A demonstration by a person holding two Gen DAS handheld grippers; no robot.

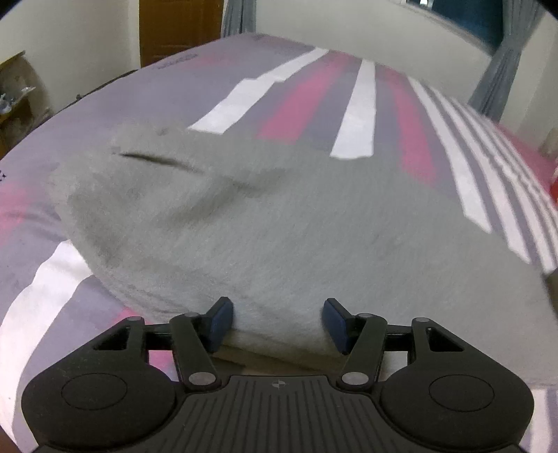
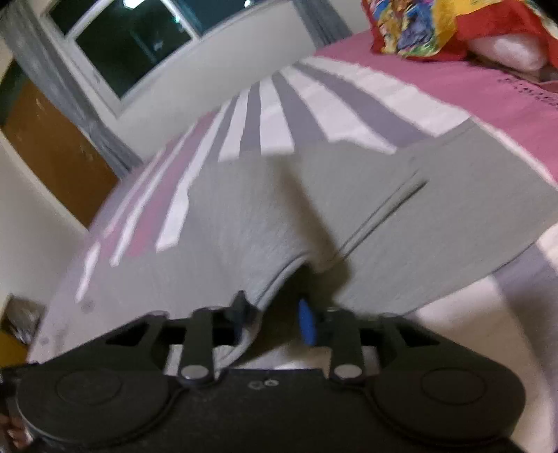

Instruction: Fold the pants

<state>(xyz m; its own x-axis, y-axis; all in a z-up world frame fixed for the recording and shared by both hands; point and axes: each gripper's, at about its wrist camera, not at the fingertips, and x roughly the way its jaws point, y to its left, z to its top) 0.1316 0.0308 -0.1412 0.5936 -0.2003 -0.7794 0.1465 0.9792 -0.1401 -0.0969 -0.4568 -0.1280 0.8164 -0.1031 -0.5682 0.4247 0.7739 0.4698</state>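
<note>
Grey pants (image 1: pixel 279 209) lie spread over the striped bed sheet (image 1: pixel 355 115), with a dark pocket slit at the upper left. My left gripper (image 1: pixel 279 322) sits at their near folded edge. Its blue pads (image 1: pixel 221 322) stand well apart, with thick cloth filling the gap between them. In the right wrist view the pants (image 2: pixel 244 216) rise in a loose fold with a hemmed edge. My right gripper (image 2: pixel 273 313) is open. The hem hangs against its left finger, and its blue right pad (image 2: pixel 306 322) is clear of the cloth.
The bed sheet (image 2: pixel 275 122) has pink, white and grey stripes. A colourful pillow (image 2: pixel 418 24) lies at the far right of the bed. Beyond the bed are a window (image 2: pixel 132 41) with grey curtains, a wooden door (image 1: pixel 178 28) and a shelf (image 1: pixel 17 94).
</note>
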